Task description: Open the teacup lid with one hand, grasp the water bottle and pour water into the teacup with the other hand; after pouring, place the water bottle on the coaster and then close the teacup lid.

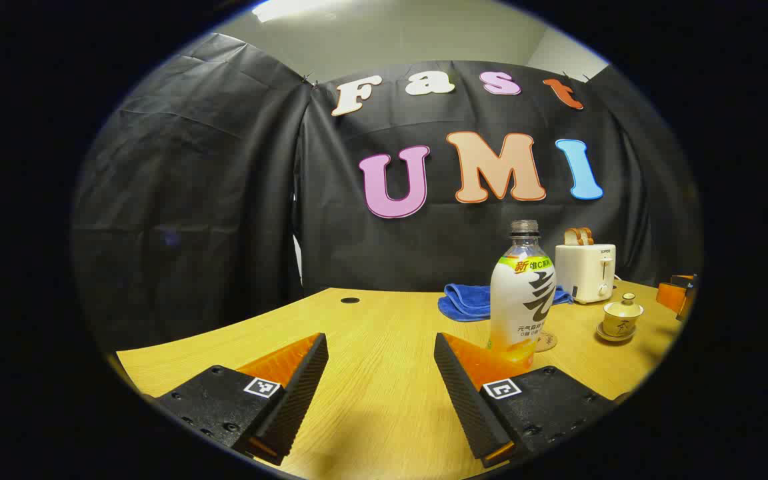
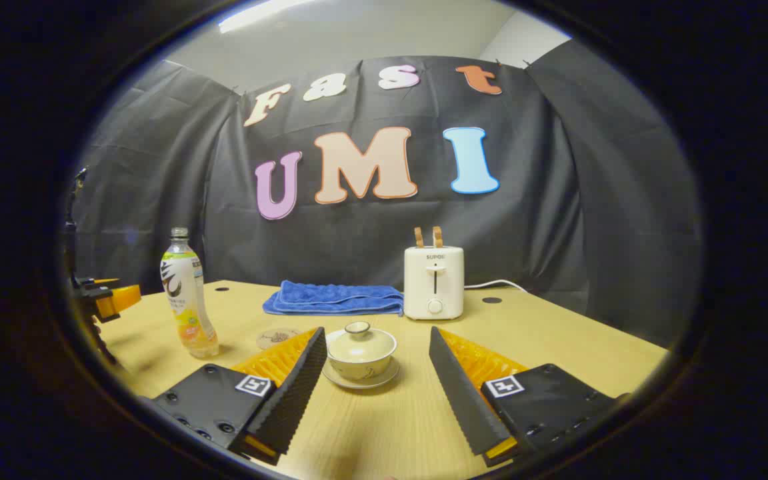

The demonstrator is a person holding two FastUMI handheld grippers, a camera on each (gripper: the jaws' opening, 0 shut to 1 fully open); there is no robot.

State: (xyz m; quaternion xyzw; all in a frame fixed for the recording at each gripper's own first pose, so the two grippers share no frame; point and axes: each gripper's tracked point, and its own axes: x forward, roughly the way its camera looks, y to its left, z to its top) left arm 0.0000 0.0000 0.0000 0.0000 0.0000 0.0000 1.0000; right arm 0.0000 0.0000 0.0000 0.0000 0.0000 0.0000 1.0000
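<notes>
Right now our right gripper (image 2: 377, 373) stands wide open with nothing between its fingers, low over the bench (image 2: 557, 327), and the lidded teacup (image 2: 361, 353) sits on its saucer (image 2: 361, 381) just ahead, roughly centred in the gap. The lid (image 2: 360, 341) is still on, its small knob (image 2: 358, 327) upright on top. We judge lid removal to be the step in hand. To do it well, we should come in higher so the fingertips bracket the knob rather than the bowl, keep the gripper level, close gently, then lift straight up so the cup does not drag on the saucer.

Our left gripper (image 1: 381, 380) is likewise spread wide and empty, hovering above bare bench. The water bottle (image 1: 523, 297) stands upright just beyond its right finger, uncapped as far as we can tell, with some orange liquid at the bottom. We should shift toward it and grip the waist of the bottle, squarely, since an open bottle spills if tilted early.

Farther out, the round coaster (image 2: 279, 337) lies flat between bottle and teacup, free to receive the bottle later. Behind sit a folded blue towel (image 2: 334, 299) and a white toaster (image 2: 433, 282) holding bread slices, both well clear of our working path.
</notes>
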